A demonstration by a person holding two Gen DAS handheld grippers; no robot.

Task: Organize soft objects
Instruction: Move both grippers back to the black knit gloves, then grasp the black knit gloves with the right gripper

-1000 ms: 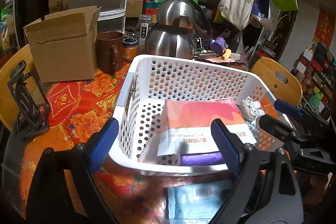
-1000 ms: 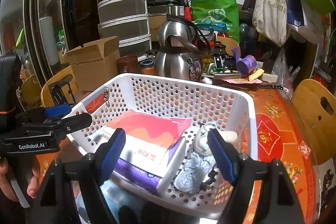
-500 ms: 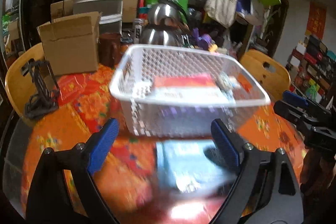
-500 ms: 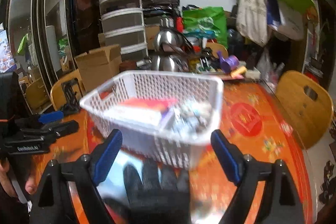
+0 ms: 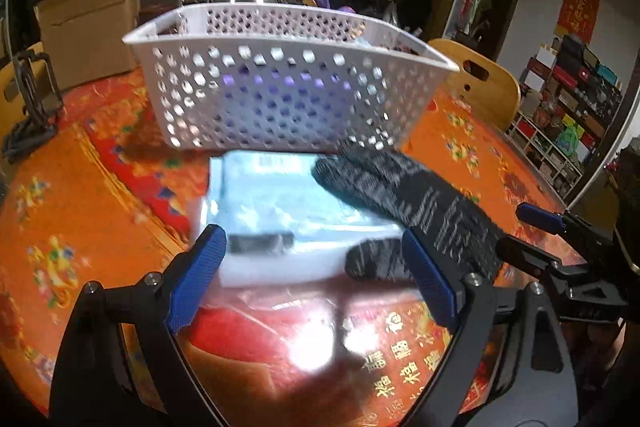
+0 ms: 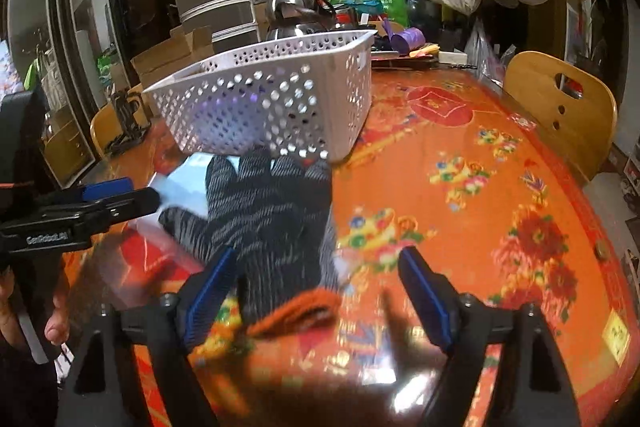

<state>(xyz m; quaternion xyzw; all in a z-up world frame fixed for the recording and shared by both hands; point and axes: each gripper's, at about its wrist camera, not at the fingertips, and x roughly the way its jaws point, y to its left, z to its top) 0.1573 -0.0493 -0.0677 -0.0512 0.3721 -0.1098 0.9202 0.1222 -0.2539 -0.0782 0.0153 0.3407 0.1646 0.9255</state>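
Both hand-held grippers have dropped low, jaws spread (empty), the glove (image 6: 268,219) overlapping the blue pack (image 5: 276,199) before the basket (image 5: 280,87).

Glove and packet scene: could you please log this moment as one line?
left gripper: open over blue packet | right gripper: open at dark glove | white basket: behind both

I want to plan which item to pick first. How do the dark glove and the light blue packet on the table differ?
The dark glove is knitted, dark grey with an orange cuff; the light blue packet is smooth, flat and rectangular. The glove lies partly on top of the packet, so the packet is partly covered. Both lie on the table in front of the white basket.
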